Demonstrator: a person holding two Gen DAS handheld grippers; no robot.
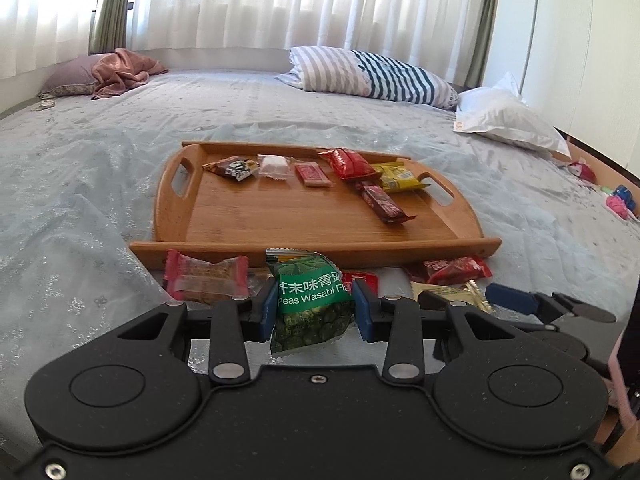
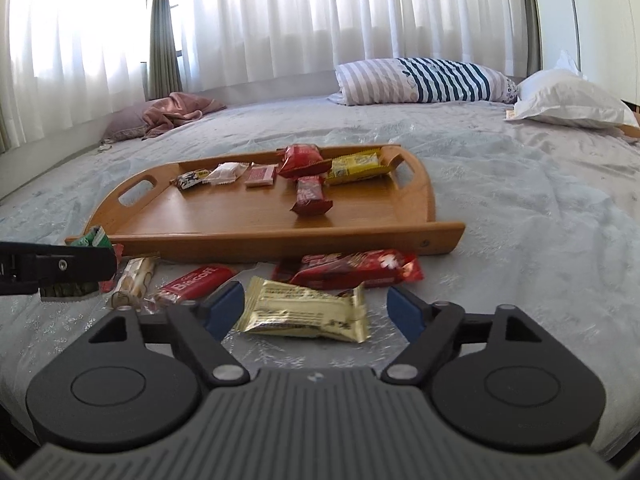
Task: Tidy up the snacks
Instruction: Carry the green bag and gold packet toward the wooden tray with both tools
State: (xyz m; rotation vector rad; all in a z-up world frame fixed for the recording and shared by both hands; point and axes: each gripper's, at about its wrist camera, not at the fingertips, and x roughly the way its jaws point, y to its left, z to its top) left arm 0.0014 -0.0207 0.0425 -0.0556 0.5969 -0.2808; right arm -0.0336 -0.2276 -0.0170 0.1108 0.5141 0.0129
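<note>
My left gripper (image 1: 314, 312) is shut on a green wasabi-pea packet (image 1: 310, 300), held above the bedspread just in front of the wooden tray (image 1: 280, 220). The tray holds several wrapped snacks along its far side, among them a red bag (image 1: 348, 163) and a yellow bar (image 1: 396, 177). My right gripper (image 2: 316, 308) stands open, its blue pads either side of a gold packet (image 2: 304, 312) lying on the bed, not pressing it. Beside it lie a red Biscoff bar (image 2: 192, 286) and a long red wrapper (image 2: 356, 270). The left gripper (image 2: 60, 266) shows at the right wrist view's left edge.
A clear-wrapped cake with red ends (image 1: 206, 280) lies in front of the tray's left corner. A striped pillow (image 1: 372, 76), a white pillow (image 1: 508, 120) and a pink cloth (image 1: 120, 72) lie at the bed's far side. Small toys (image 1: 618, 200) sit by the right bed edge.
</note>
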